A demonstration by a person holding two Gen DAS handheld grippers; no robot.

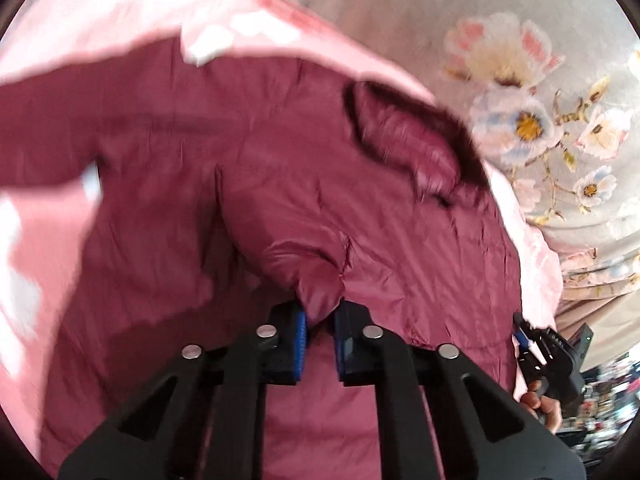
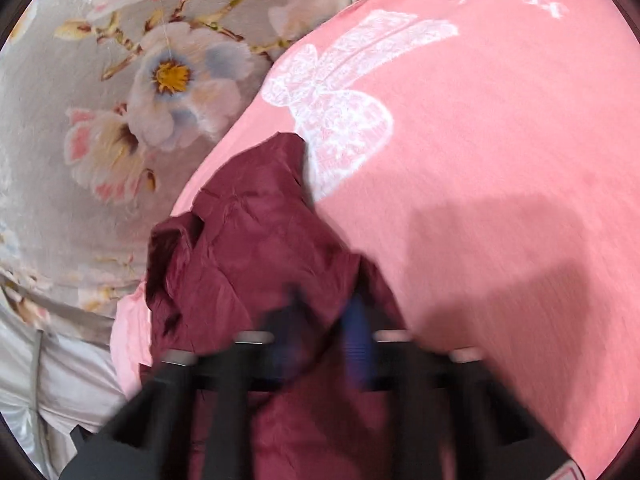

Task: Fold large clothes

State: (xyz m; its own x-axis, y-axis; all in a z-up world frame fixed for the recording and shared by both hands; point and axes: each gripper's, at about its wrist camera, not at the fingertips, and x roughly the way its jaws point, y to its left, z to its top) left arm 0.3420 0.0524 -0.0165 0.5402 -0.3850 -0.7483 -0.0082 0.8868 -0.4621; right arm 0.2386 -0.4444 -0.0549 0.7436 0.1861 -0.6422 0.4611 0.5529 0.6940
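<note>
Left wrist view: the left gripper (image 1: 320, 334) pinches a raised fold of the maroon padded jacket (image 1: 256, 184), which lies spread over a pink blanket (image 1: 312, 46) on a floral bedsheet (image 1: 532, 92). The jacket's dark-trimmed hood (image 1: 416, 136) points toward the sheet. The gripper is angled down and forward, close over the fabric. The right gripper (image 1: 520, 340) shows at the far right edge of the jacket, with a hand (image 1: 540, 404) behind it.

Risk: the pinch takes only a narrow tuck of slick fabric; a hard pull could let it slip free, or drag the blanket beneath.

Right wrist view: motion blur obscures the right gripper (image 2: 320, 320); maroon jacket (image 2: 248, 240) fabric bunches between and around its fingers, but whether they are clamped on it cannot be told. The pink blanket (image 2: 480, 140) carries a white bow print (image 2: 340, 112); the floral bedsheet (image 2: 120, 100) lies left.

Risk: a bunched layer may fold crooked.
</note>
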